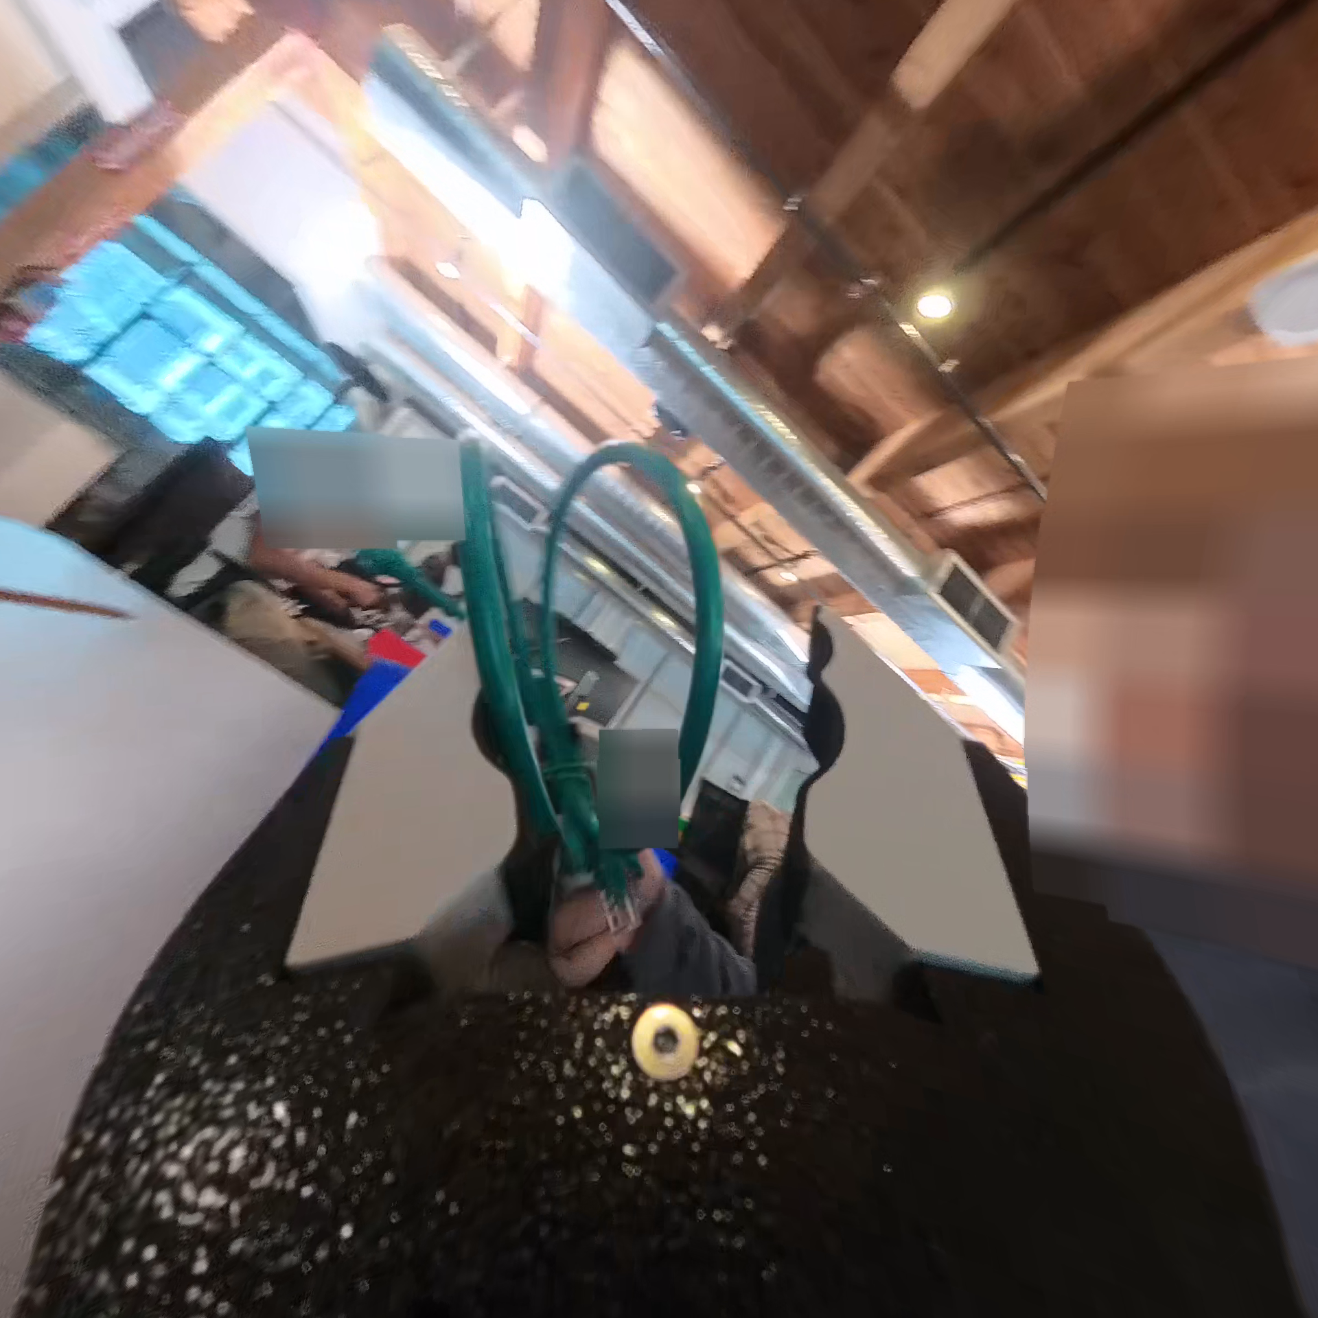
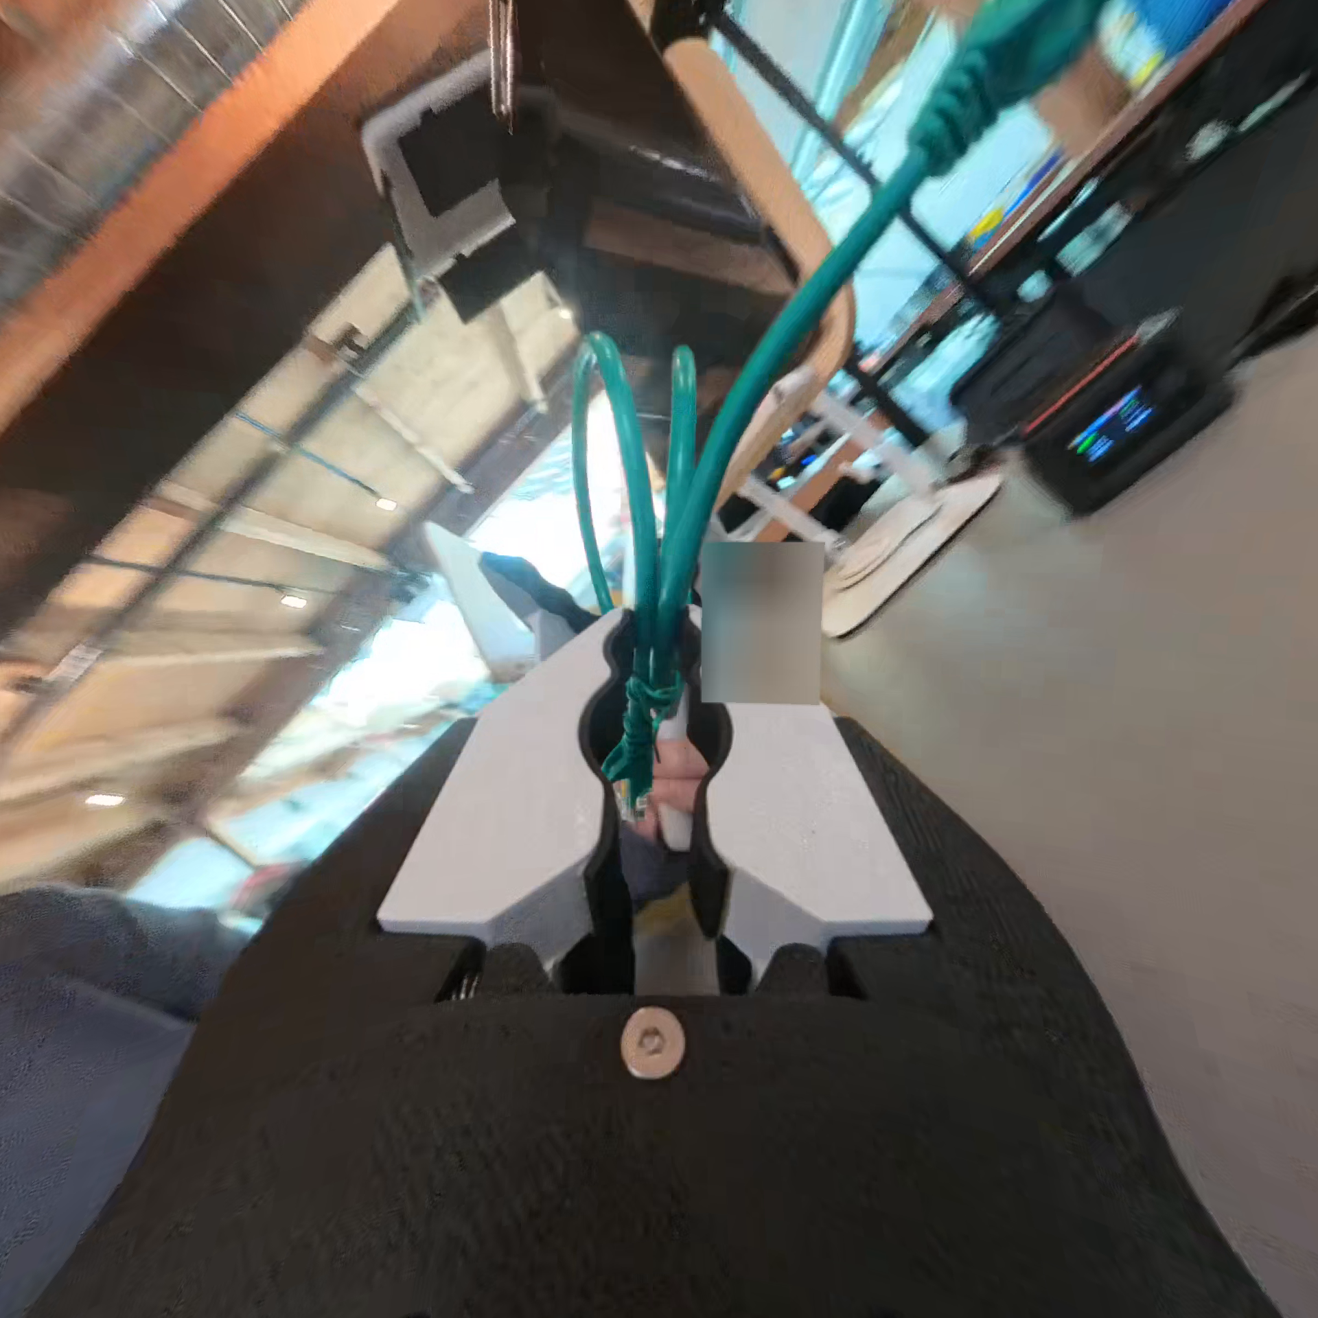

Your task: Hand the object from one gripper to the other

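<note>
Two pairs of fingers frame the same green cable, and only one pair has it. Your right gripper [image 2: 652, 642] is clamped on the green cable [image 2: 645, 570] — the pale fingers [image 2: 528, 770] pinch the bundle near their tips, just above the spot where a thin green tie wraps the strands together. Below the pinch, the clear plug ends [image 2: 635, 802] hang down in the round gap between the fingers. Above it, several loops rise upright, and one strand arcs away to the upper right, out of frame.

Your left gripper [image 1: 645, 645] stands wide apart, its grey fingers [image 1: 421, 806] on either side of the cable [image 1: 702, 570] without touching it. From this view the cable sits between them but closer to the left finger — loops up, plugs [image 1: 613, 891] down.

Past both grippers the room is tilted and blurred: wooden ceiling beams [image 1: 927, 214], a metal duct [image 1: 749, 428], and bright windows [image 1: 178, 335] at the left of the left wrist view.
</note>
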Demonstrator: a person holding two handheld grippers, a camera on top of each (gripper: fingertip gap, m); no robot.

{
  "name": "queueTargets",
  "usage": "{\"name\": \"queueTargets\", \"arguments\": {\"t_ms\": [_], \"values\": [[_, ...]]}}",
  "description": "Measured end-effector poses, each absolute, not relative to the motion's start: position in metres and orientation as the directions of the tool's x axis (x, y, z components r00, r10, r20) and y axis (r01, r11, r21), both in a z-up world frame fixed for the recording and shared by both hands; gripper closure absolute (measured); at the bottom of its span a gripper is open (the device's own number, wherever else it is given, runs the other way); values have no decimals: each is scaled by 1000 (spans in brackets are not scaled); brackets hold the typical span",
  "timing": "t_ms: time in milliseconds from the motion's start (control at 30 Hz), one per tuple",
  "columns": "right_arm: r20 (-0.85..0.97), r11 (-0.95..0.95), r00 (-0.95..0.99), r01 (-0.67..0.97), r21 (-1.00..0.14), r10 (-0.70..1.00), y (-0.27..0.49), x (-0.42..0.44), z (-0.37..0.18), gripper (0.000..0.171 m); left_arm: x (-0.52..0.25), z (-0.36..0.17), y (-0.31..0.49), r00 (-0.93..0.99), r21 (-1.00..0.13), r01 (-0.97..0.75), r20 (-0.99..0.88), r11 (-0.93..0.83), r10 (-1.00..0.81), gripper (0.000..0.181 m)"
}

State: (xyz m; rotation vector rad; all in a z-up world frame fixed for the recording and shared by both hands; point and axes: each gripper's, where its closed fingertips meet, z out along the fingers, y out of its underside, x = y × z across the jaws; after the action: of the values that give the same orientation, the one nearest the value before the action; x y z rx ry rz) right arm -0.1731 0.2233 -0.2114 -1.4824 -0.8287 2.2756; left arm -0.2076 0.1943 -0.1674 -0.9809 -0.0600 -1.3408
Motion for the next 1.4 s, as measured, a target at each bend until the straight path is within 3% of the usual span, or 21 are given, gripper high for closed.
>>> {"name": "queueTargets", "arguments": {"t_ms": [33,133,233,333,400,467,533,633,700,767,800,833,933,1033,1133,1267,1400], "values": [[-693,-746,-386,19,-666,609,228,-172,-210,162,-213,-173,201,328,-559,826,586,-76,-741,87],[-522,-553,-234,-96,-827,820,243,-167,-206,162,-227,-190,214,476,-610,792,634,-16,-610,81],[-250,-251,-24,-123,-960,968,255,-163,-206,162,-236,-200,219,537,-638,770,658,-13,-528,90],[119,127,186,-34,-991,975,263,-162,-209,162,-236,-203,220,502,-614,788,688,-50,-524,103],[377,379,275,46,-924,885,261,-163,-209,162,-234,-202,219,453,-584,808,701,-79,-551,106],[611,603,322,137,-786,723,255,-165,-208,162,-229,-201,219,391,-548,827,720,-125,-574,104],[798,788,333,204,-581,502,244,-167,-207,162,-225,-203,220,338,-519,836,741,-176,-580,100],[939,934,288,242,-263,190,221,-173,-211,162,-222,-205,219,281,-488,842,759,-228,-587,98],[969,957,231,251,-148,89,213,-177,-220,162,-223,-202,215,243,-471,847,755,-245,-609,105],[976,961,213,256,-105,50,212,-178,-224,162,-226,-200,211,230,-465,851,749,-246,-622,129],[975,961,215,251,-114,59,211,-178,-223,162,-227,-201,210,242,-477,845,745,-242,-622,153],[974,961,214,244,-128,75,211,-178,-223,161,-226,-201,208,261,-498,835,733,-234,-629,165],[976,954,174,244,-172,131,215,-178,-232,159,-221,-199,205,325,-571,794,688,-207,-649,181],[939,921,120,190,-341,323,214,-179,-241,135,-213,-191,197,420,-678,721,589,-140,-690,181],[804,800,26,86,-594,594,207,-175,-243,109,-210,-177,187,519,-760,649,463,-21,-719,181],[548,552,67,-88,-829,834,217,-157,-204,108,-217,-161,175,772,-874,426,216,234,-598,181],[397,427,192,-151,-891,897,239,-147,-182,120,-209,-165,180,919,-964,35,-73,265,-387,181]]}}
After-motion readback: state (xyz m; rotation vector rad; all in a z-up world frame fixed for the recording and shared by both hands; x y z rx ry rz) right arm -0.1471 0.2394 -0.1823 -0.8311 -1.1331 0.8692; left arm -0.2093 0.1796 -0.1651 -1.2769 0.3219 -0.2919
